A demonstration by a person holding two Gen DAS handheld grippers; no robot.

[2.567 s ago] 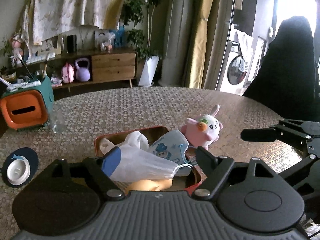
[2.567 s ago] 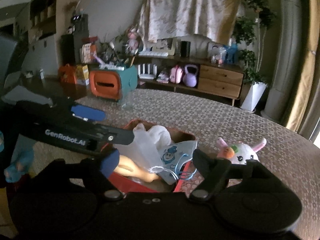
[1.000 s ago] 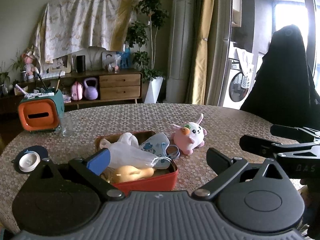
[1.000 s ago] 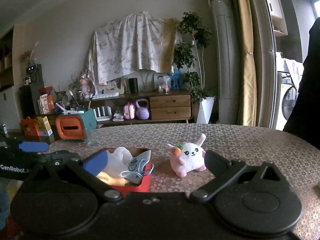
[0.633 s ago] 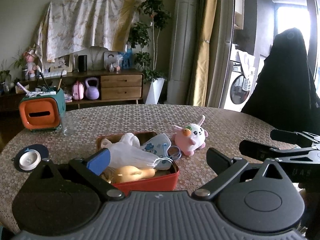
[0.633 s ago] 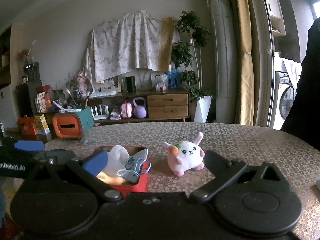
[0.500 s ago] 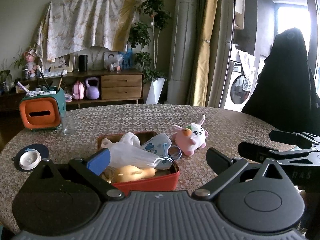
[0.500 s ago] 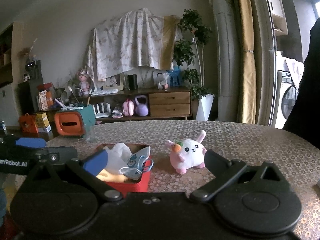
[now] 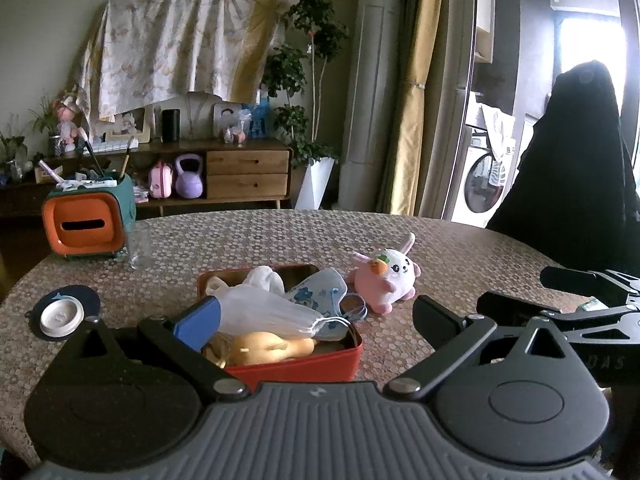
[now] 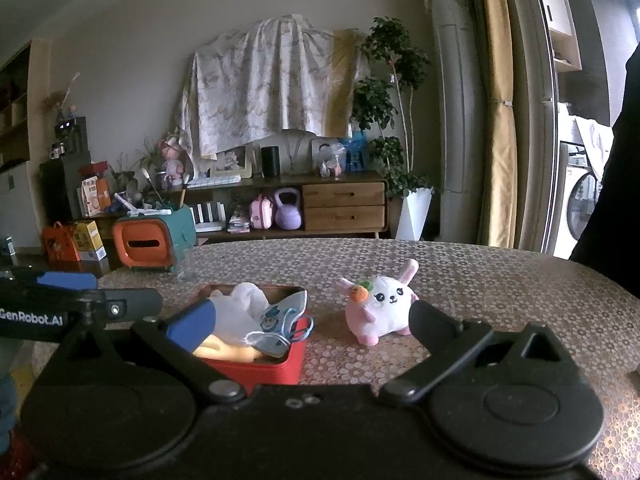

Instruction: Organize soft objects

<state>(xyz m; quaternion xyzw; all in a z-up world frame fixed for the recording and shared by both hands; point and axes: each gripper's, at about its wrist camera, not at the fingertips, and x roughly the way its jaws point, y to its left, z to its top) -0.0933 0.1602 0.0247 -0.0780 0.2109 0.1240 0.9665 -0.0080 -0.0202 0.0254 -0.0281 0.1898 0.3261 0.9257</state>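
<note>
A fuzzy plush bunny [image 9: 384,280] sits beside a glossy red tin [image 9: 296,368] on the pebble-patterned matt tabletop [image 9: 460,248].

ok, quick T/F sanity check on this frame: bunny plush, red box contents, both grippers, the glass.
1. The pink-and-white bunny plush sits inside the red rectangular box. False: it stands on the patterned table, beside the box.
2. The box holds a white plastic bag and a blue-printed face mask. True.
3. The left gripper is shut on the bag. False: open, holding nothing.
4. The right gripper is open and empty. True.
5. The clear drinking glass lies tipped over. False: it stands upright beside the orange-and-teal tissue box.
</note>
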